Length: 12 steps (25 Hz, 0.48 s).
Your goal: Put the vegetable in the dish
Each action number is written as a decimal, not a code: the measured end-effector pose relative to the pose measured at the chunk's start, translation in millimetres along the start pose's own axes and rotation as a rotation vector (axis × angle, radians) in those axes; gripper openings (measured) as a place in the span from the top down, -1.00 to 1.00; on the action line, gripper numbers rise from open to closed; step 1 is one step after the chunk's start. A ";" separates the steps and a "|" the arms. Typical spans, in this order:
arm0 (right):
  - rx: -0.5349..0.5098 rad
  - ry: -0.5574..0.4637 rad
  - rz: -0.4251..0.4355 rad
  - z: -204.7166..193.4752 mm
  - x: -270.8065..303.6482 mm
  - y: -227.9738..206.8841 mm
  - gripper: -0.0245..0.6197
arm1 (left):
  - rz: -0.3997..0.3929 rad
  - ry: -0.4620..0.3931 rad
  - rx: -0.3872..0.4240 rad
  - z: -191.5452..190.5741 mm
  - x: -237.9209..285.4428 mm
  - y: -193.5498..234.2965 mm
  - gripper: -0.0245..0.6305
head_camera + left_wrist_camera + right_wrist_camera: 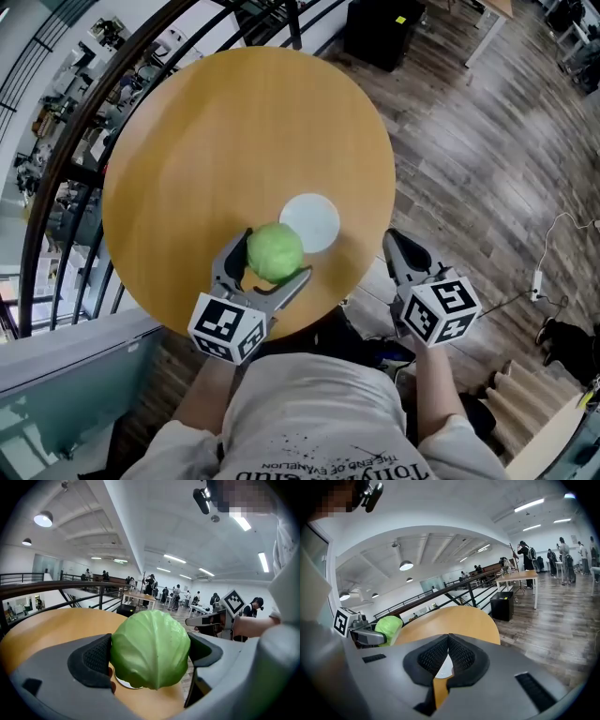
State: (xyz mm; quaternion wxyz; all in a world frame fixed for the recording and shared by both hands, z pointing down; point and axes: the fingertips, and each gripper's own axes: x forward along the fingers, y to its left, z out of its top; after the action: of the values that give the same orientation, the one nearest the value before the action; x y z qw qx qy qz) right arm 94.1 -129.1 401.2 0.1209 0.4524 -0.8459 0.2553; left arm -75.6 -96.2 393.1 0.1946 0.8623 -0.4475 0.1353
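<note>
Low in the frame, my left gripper (pixel 277 255) clamps the cabbage (pixel 150 648) over the table's (pixel 216 141) near edge while my right gripper (pixel 398 246) idles pinched together, empty, so I judge I'm mid-carry: next, ease up-right over the white dish (pixel 314 220) and let go.

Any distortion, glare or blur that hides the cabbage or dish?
Head view: evenly lit, sharp; cabbage and dish clear. Left gripper view: heavy fisheye, dark corners, ceiling lights blown white, cabbage sharp. Right gripper view: same fisheye bends the railing; dish only a sliver behind shut jaws.
</note>
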 end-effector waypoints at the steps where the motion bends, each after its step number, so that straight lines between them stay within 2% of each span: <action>1: -0.005 0.004 0.004 -1.4 4.1 0.4 0.85 | 0.001 0.002 0.003 -1.4 3.4 1.9 -0.58; 12: 0.041 0.034 -0.001 -23.8 27.4 -13.1 0.85 | -0.009 0.061 0.040 -24.9 45.2 10.5 -0.58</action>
State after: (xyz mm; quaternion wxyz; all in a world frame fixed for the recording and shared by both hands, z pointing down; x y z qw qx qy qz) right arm 88.9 -141.6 437.3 0.1262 0.4508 -0.8381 0.2801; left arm -60.3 -122.9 435.9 0.1914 0.8636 -0.4345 0.1697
